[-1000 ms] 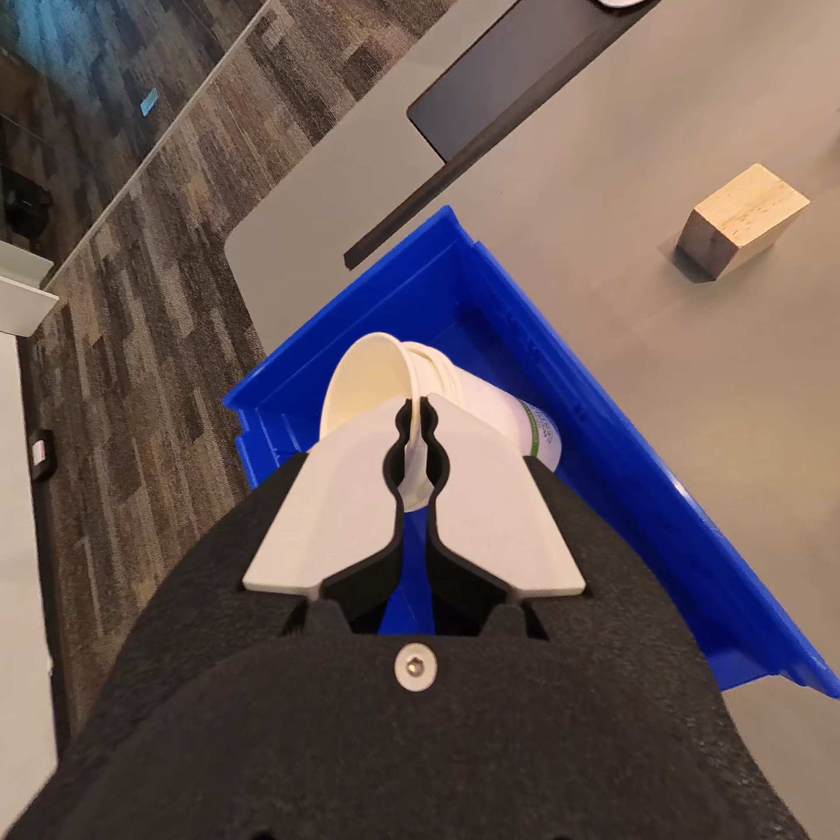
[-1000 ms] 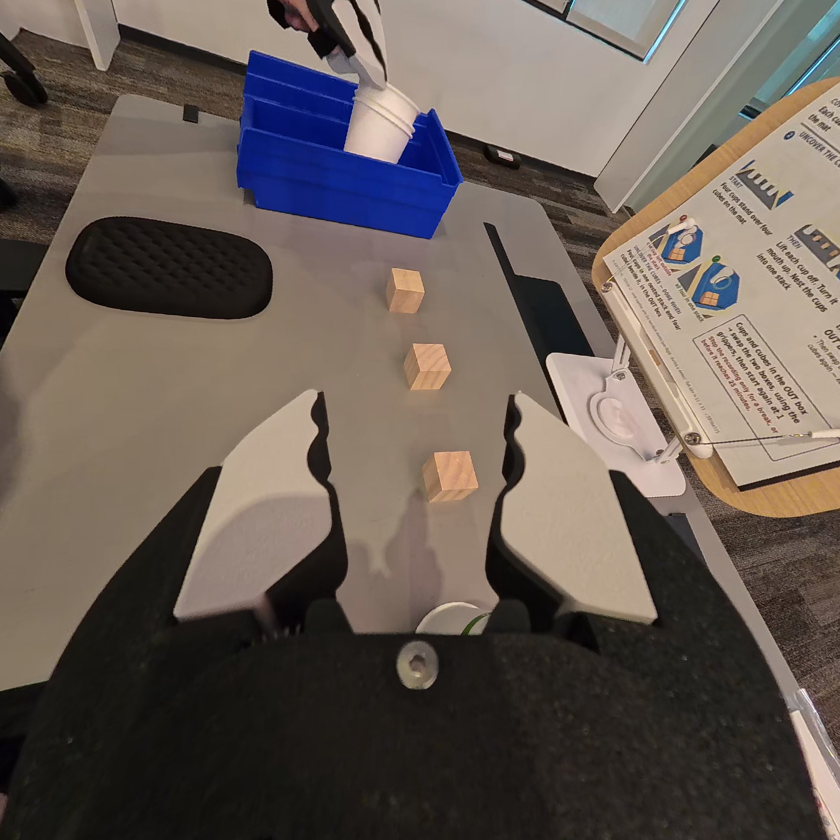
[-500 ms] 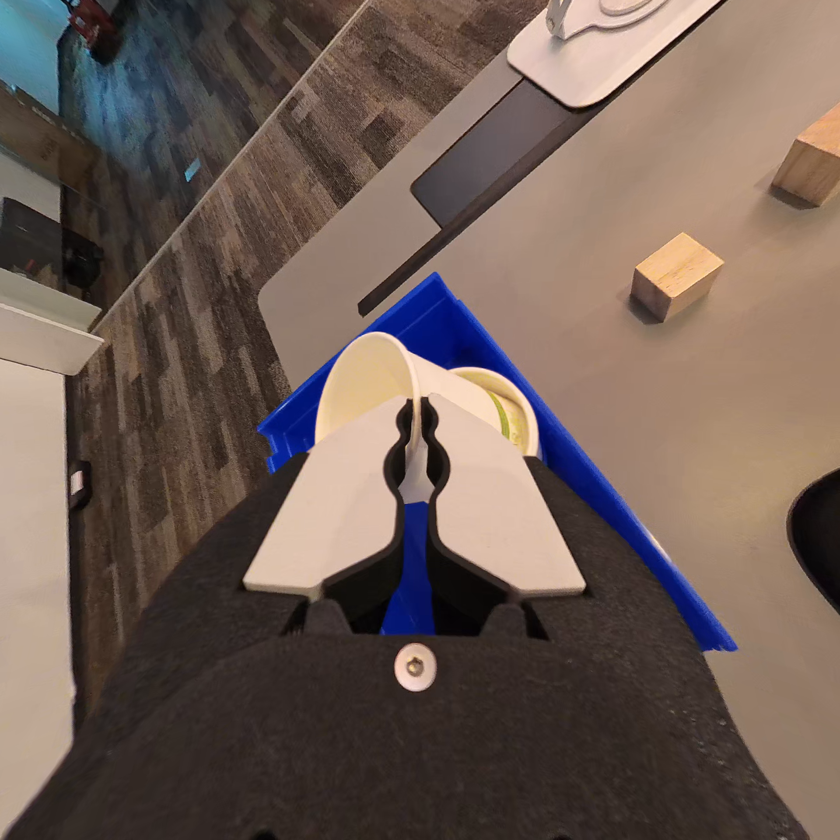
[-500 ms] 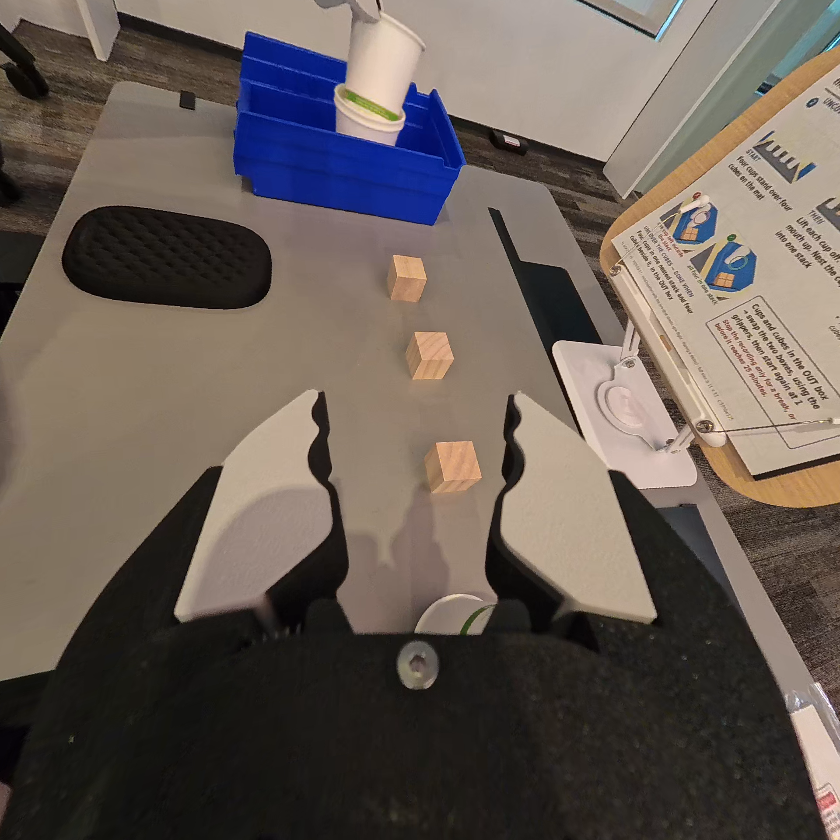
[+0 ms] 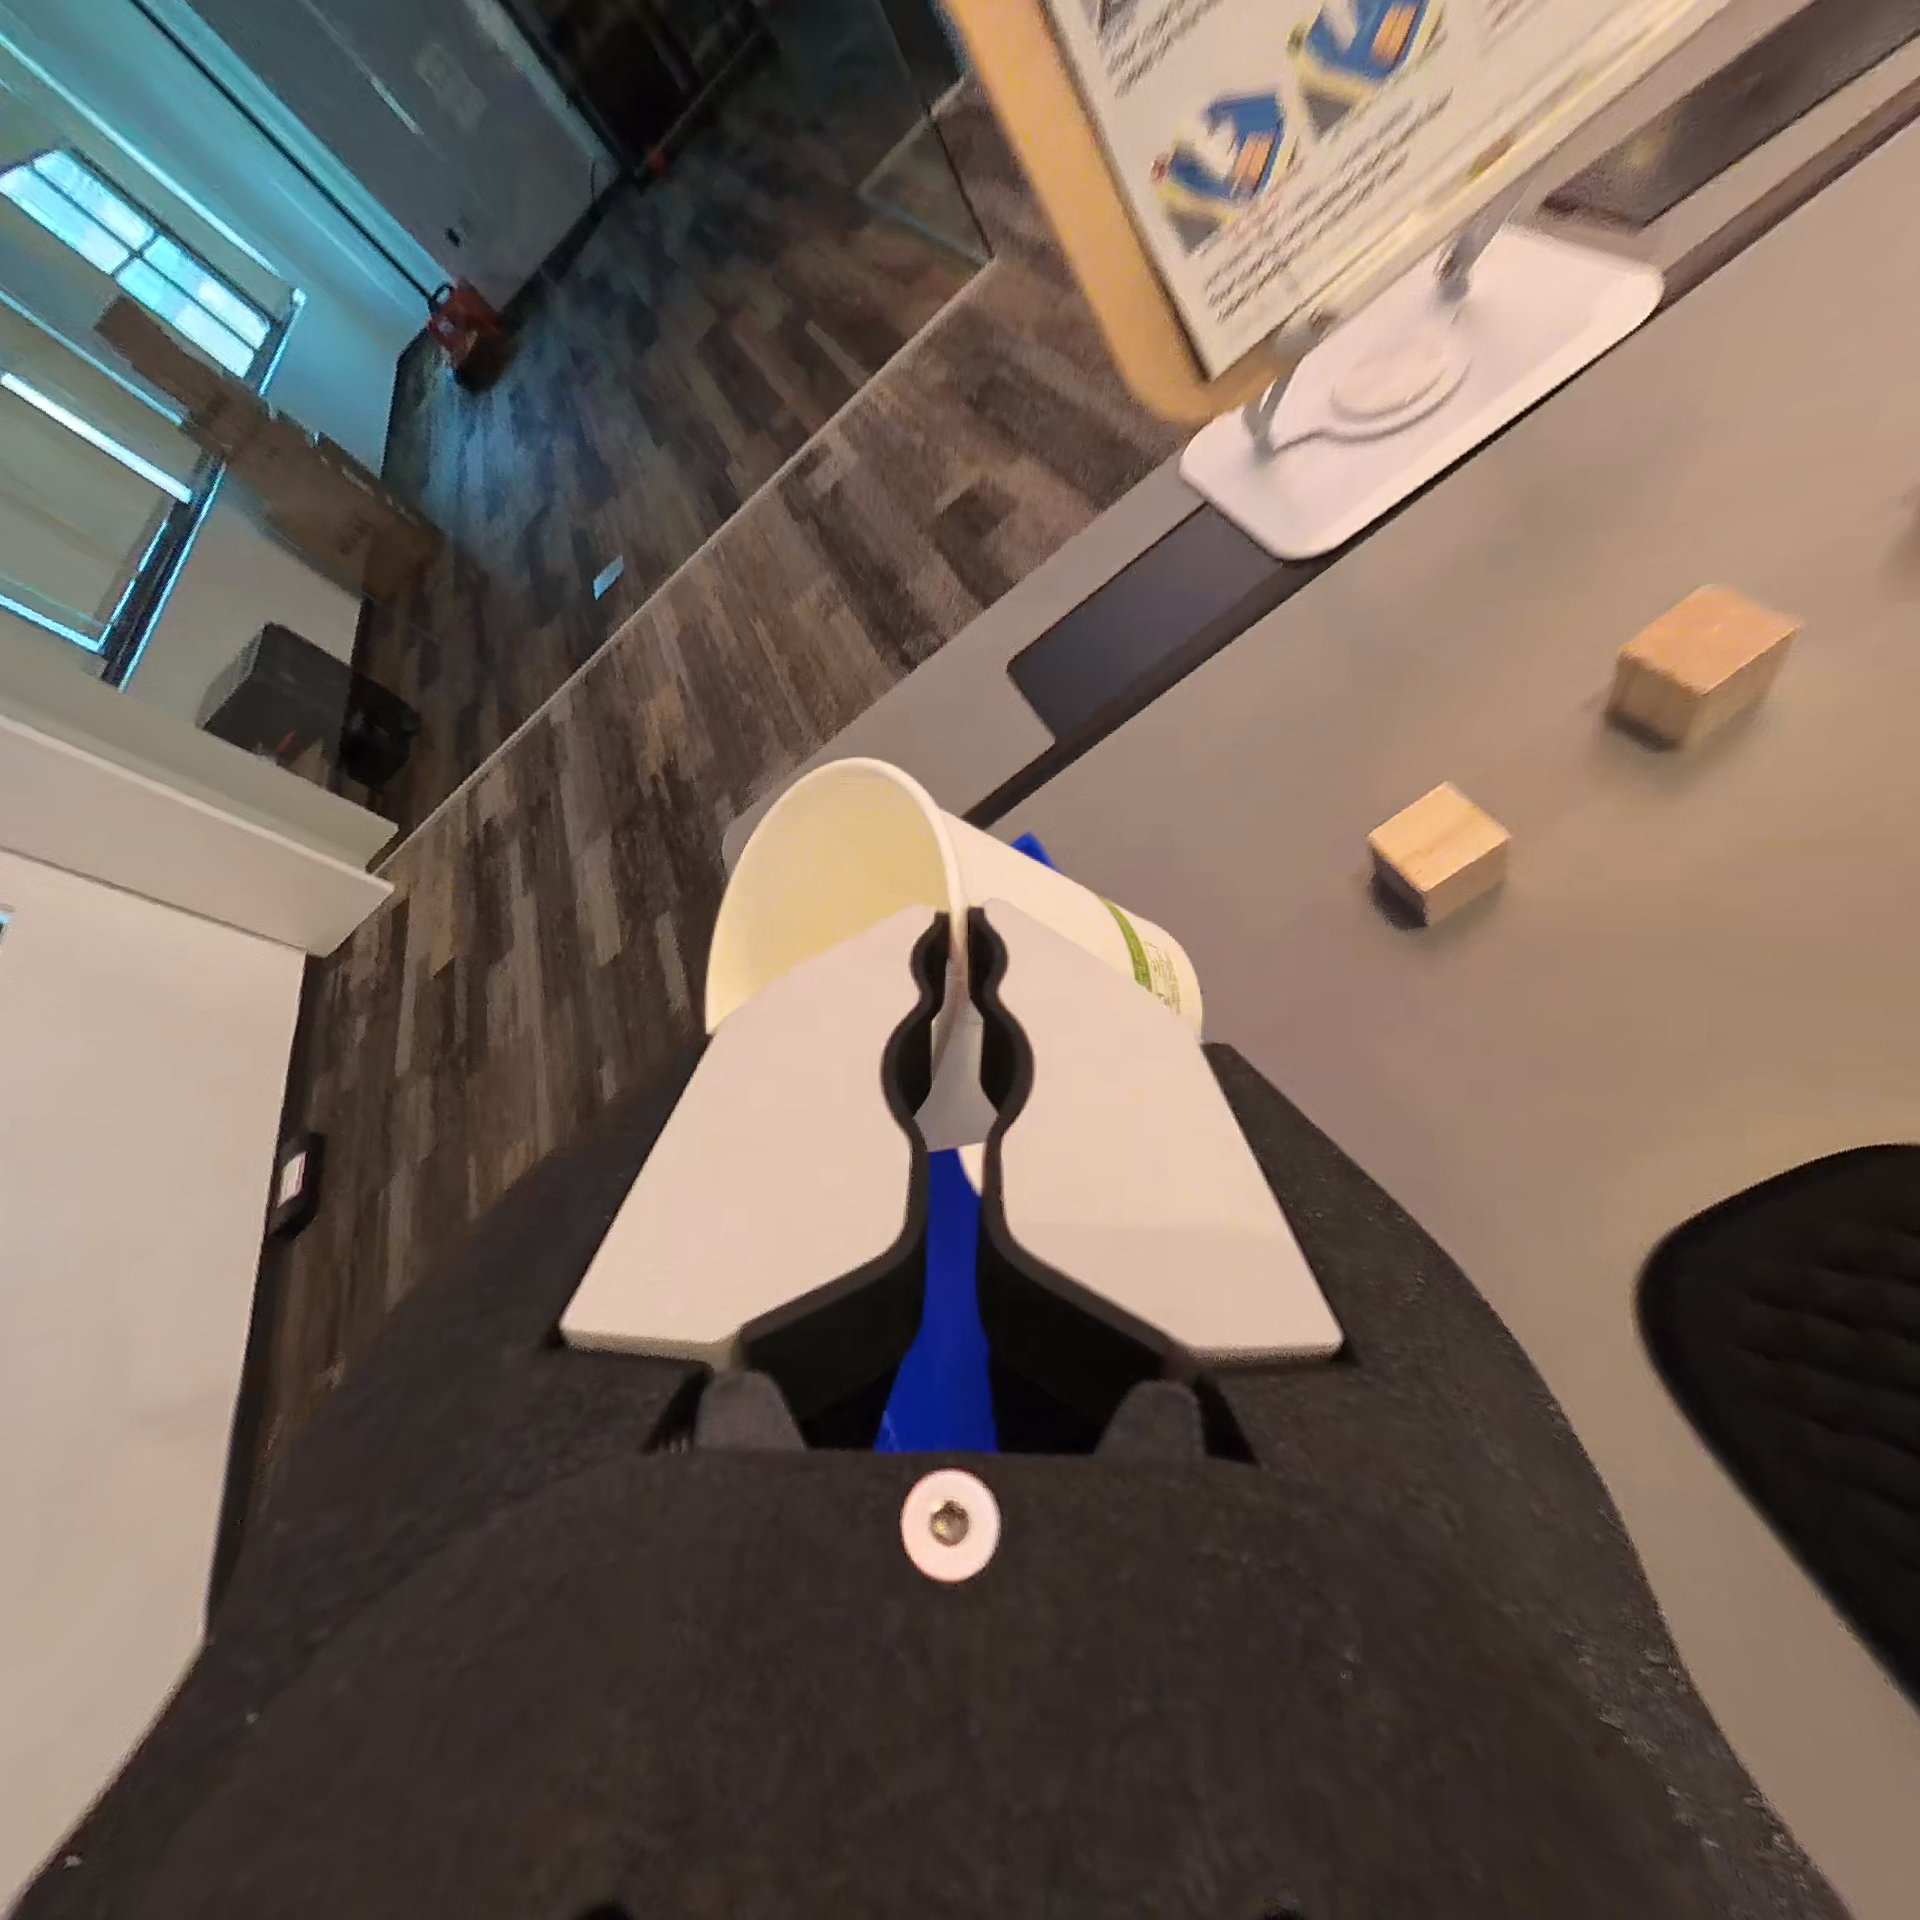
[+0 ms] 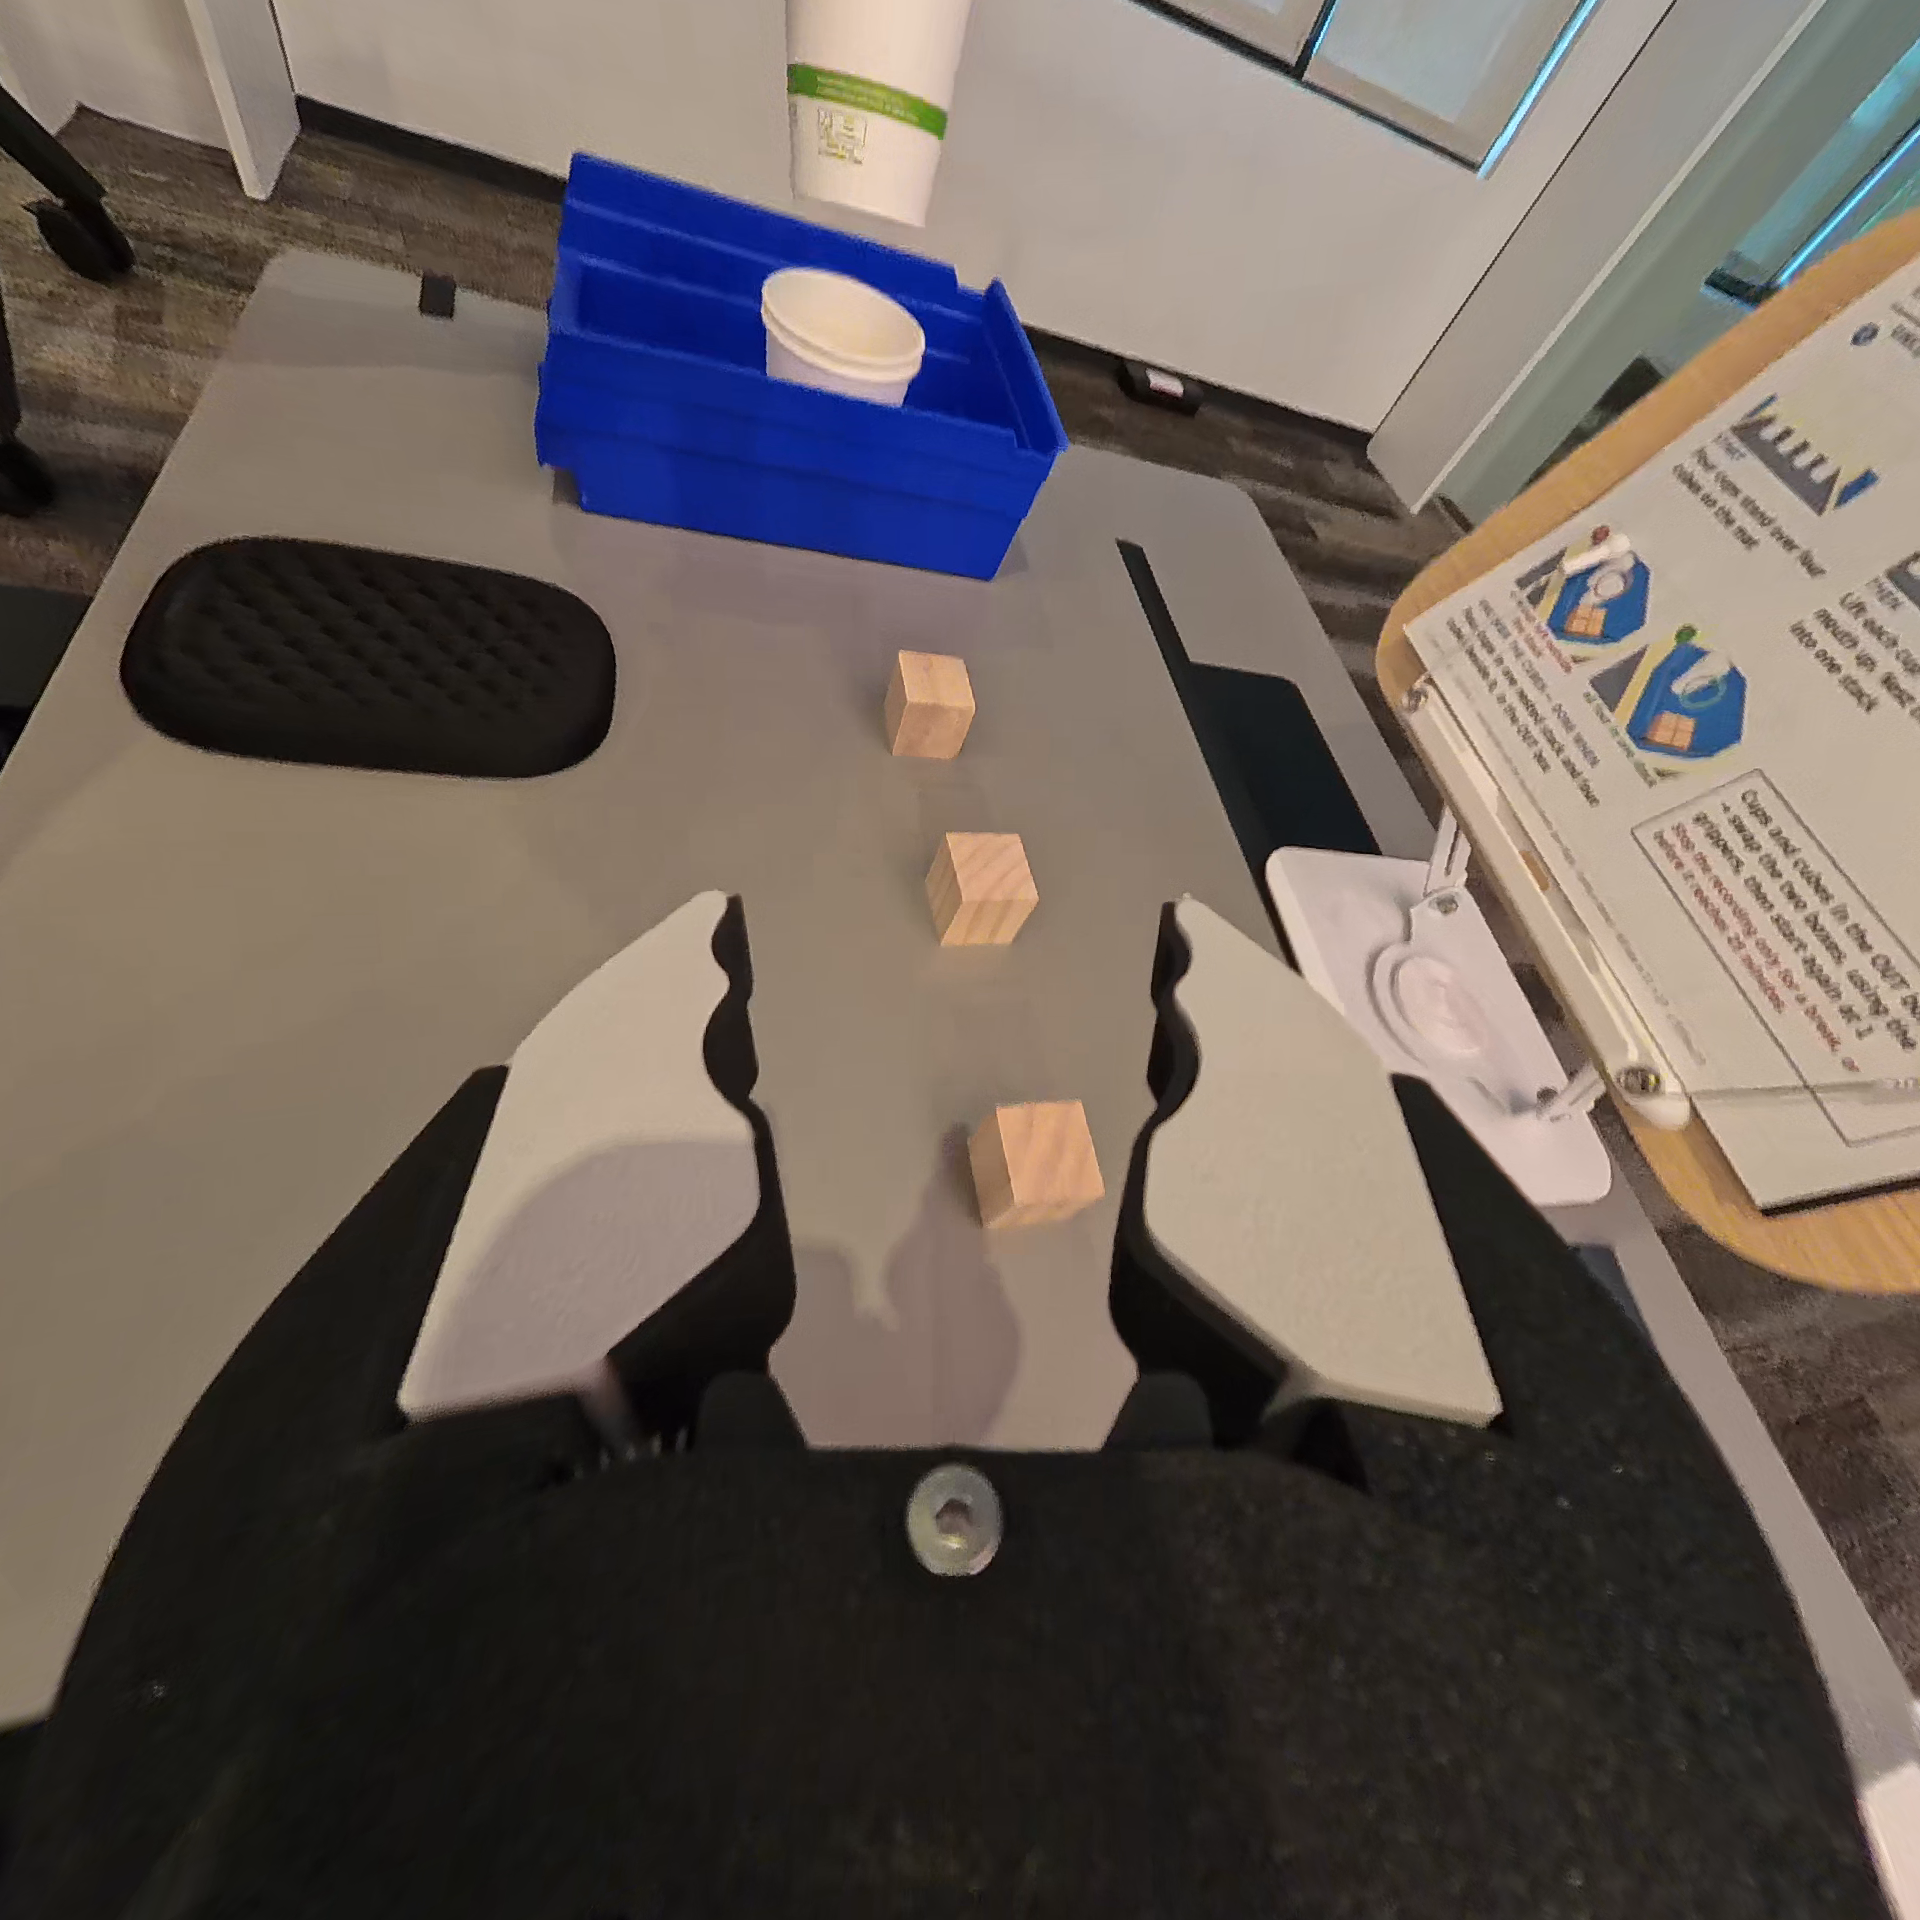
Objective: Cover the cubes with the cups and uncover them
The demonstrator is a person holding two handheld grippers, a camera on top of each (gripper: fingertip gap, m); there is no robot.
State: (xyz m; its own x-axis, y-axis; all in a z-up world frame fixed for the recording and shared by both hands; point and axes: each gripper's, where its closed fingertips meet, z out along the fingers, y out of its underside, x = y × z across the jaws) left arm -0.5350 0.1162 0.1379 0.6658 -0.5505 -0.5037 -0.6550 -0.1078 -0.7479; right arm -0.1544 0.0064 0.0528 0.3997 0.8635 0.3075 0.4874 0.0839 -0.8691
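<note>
My left gripper [image 5: 958, 920] is shut on the rim of a white paper cup [image 5: 862, 894] with a green band. In the right wrist view this cup [image 6: 868, 114] hangs mouth up, clear above the blue bin [image 6: 779, 488]. A second white cup [image 6: 842, 338] stands mouth up in the bin. Three wooden cubes [image 6: 928, 704], [image 6: 980, 888], [image 6: 1034, 1164] lie in a row on the grey table. My right gripper [image 6: 948, 906] is open and empty above the nearest cubes. Two cubes [image 5: 1439, 852], [image 5: 1699, 665] show in the left wrist view.
A black padded rest [image 6: 364, 655] lies on the table's left side. A white stand base [image 6: 1423, 1039] holds an instruction sheet [image 6: 1714, 831] at the right edge, beside a round wooden table. The bin stands at the table's far edge.
My left gripper has lifted its cup out of the one nested under it and up clear of the bin. A cup seen under my right gripper is no longer in view.
</note>
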